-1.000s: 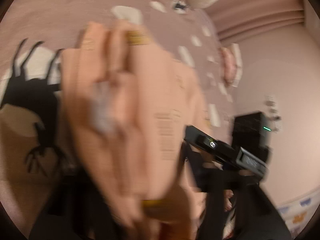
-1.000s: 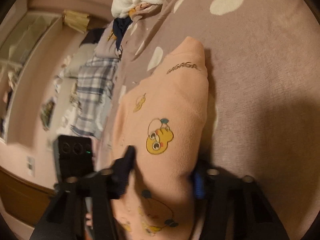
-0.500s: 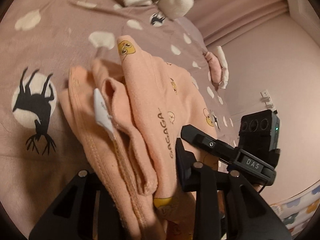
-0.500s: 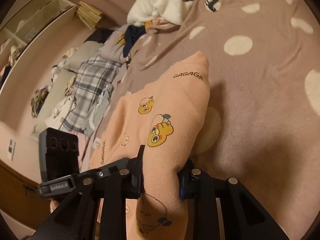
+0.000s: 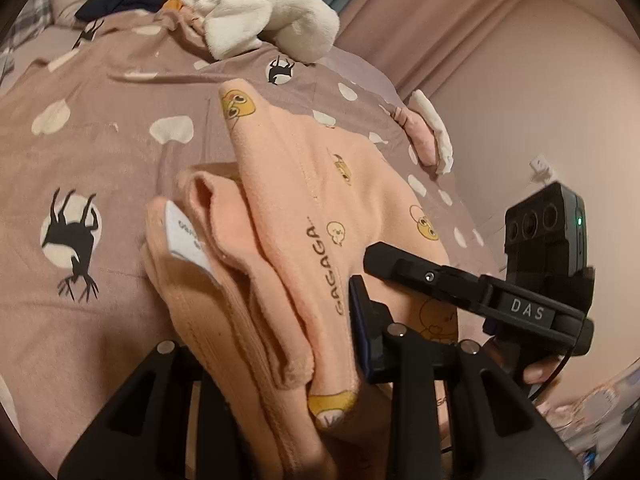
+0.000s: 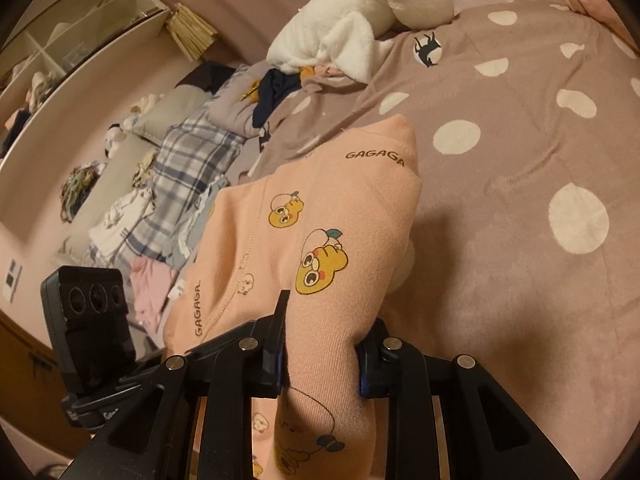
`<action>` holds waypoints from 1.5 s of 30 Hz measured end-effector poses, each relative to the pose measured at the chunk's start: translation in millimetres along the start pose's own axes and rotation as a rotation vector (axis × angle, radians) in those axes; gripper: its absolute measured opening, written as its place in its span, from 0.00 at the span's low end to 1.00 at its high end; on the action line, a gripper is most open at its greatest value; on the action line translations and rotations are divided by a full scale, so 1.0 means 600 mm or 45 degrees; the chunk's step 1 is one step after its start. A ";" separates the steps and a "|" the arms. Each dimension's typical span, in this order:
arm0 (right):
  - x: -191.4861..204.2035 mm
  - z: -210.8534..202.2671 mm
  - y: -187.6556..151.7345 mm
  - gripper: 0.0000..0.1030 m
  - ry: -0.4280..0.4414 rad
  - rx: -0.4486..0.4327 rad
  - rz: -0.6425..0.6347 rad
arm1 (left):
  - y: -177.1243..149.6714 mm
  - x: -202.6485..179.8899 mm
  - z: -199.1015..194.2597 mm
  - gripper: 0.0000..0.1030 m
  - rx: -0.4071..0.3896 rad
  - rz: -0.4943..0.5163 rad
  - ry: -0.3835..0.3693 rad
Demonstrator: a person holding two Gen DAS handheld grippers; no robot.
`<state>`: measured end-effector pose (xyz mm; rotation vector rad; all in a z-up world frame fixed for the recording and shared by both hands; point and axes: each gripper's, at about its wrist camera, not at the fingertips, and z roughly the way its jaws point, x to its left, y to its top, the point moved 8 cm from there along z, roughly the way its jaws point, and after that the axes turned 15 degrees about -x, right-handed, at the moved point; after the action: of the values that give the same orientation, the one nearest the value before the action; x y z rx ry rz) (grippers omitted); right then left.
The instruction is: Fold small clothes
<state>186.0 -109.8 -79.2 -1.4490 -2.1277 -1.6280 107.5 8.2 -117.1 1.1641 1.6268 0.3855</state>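
Note:
A small peach garment (image 5: 288, 240) printed with yellow ducks and "GAGAGA" is held up over the mauve bedspread (image 5: 80, 160). My left gripper (image 5: 276, 360) is shut on one bunched edge, where a white label (image 5: 186, 236) sticks out. My right gripper (image 6: 322, 356) is shut on another edge of the same garment (image 6: 320, 232). The right gripper's body shows in the left wrist view (image 5: 476, 292), close beside the cloth. The left gripper's body shows in the right wrist view (image 6: 92, 320).
A white plush toy (image 5: 248, 8) and dark clothes (image 5: 120, 0) lie at the far end of the bed. Plaid cloth (image 6: 188, 168) and other garments (image 6: 152, 284) are piled along the bed's left side. A wall (image 5: 540, 100) and curtains (image 5: 400, 8) stand close on the right.
Both grippers have lifted and tilted back with the garment, so more of the bed's far end shows. The garment has spread out between them.

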 end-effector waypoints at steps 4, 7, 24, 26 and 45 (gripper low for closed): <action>0.006 -0.006 0.003 0.26 0.018 -0.008 0.001 | 0.007 -0.003 -0.003 0.29 -0.006 -0.021 0.006; 0.000 -0.006 0.004 0.26 0.023 -0.009 0.017 | 0.010 -0.012 0.000 0.29 0.001 0.009 0.037; -0.101 0.036 -0.019 0.37 -0.187 0.118 0.208 | 0.001 0.075 0.070 0.71 0.107 0.005 0.380; -0.103 0.027 -0.013 0.43 -0.229 0.094 0.166 | 0.020 0.096 0.055 0.76 0.040 0.046 0.476; -0.105 0.013 -0.013 0.71 -0.420 0.074 -0.063 | -0.014 0.105 0.058 0.86 0.180 0.103 0.476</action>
<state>218.4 -142.0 -124.3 -1.7638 -2.3728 -1.4096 135.1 46.4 -172.1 1.3248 1.9579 0.5745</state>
